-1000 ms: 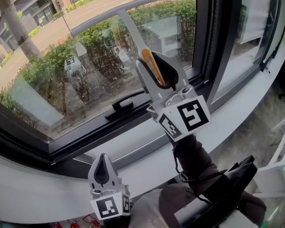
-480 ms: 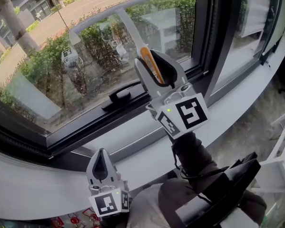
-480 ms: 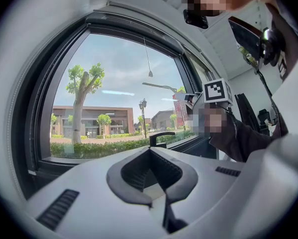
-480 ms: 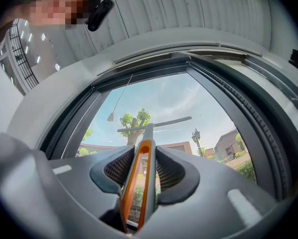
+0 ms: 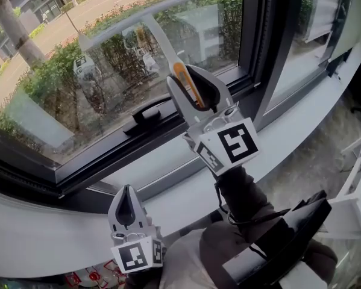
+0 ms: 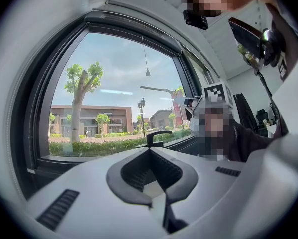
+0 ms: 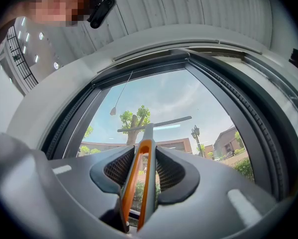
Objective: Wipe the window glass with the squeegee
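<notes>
The work area is a dark-framed window (image 5: 260, 47) above a white sill (image 5: 301, 118). Through the window glass (image 5: 59, 95) a hedge, a tree trunk and a paved road are visible. A black window handle (image 5: 145, 114) is mounted on the lower frame rail, left of the right gripper. The right gripper (image 5: 187, 83) is raised in front of the pane with its marker cube (image 5: 231, 146) toward the camera and a dark sleeve (image 5: 246, 203) behind it. In the right gripper view, its jaws are clamped on the orange-and-grey handle of the squeegee (image 7: 148, 133), and the handle runs up between the two ribbed pads. In the head view the squeegee (image 5: 159, 35) is T-shaped. Its shaft leans up and to the left from the jaws, and its long pale blade lies high on the pane, slanted with the right end higher. The views do not confirm whether the blade touches the glass. The left gripper (image 5: 126, 200) is held low, over the sill near the bottom edge of the view and well apart from the squeegee. In the left gripper view, the left gripper (image 6: 151, 171) has its jaws brought together with nothing between them, pointing toward the window handle (image 6: 156, 136).
</notes>
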A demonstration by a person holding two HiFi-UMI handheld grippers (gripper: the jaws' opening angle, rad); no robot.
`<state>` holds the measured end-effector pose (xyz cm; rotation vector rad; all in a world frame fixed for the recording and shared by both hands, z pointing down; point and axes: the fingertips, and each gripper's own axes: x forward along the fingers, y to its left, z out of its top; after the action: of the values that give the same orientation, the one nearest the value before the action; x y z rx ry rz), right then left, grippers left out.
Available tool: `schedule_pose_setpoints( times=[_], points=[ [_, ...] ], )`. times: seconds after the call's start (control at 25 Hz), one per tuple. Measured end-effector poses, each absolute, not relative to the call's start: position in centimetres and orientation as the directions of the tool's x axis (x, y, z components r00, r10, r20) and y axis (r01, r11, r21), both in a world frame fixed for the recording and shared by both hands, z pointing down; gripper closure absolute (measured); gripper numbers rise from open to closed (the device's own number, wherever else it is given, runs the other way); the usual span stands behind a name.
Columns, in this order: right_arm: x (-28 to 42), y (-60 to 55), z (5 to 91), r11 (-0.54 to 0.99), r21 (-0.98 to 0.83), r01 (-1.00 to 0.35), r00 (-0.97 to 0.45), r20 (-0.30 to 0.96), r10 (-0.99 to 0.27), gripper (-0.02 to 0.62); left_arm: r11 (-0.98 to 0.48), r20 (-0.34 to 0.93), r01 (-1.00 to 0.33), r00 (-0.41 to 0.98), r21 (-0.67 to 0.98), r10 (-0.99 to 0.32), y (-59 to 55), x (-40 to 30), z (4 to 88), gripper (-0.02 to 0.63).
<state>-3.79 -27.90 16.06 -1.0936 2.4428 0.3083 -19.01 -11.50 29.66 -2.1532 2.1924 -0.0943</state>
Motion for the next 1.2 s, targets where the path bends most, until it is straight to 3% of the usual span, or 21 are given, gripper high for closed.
schedule_pose_setpoints(
  times=[1.2],
  points=[
    [-3.8, -27.7, 20.6, 0.665, -0.007, -0.747, -0.603, -0.415, -0.682, 0.465, -0.026, 0.021, -0.995, 0.024, -0.1, -0.999, -12.4, -18.2, 30.4, 0.606]
  ],
)
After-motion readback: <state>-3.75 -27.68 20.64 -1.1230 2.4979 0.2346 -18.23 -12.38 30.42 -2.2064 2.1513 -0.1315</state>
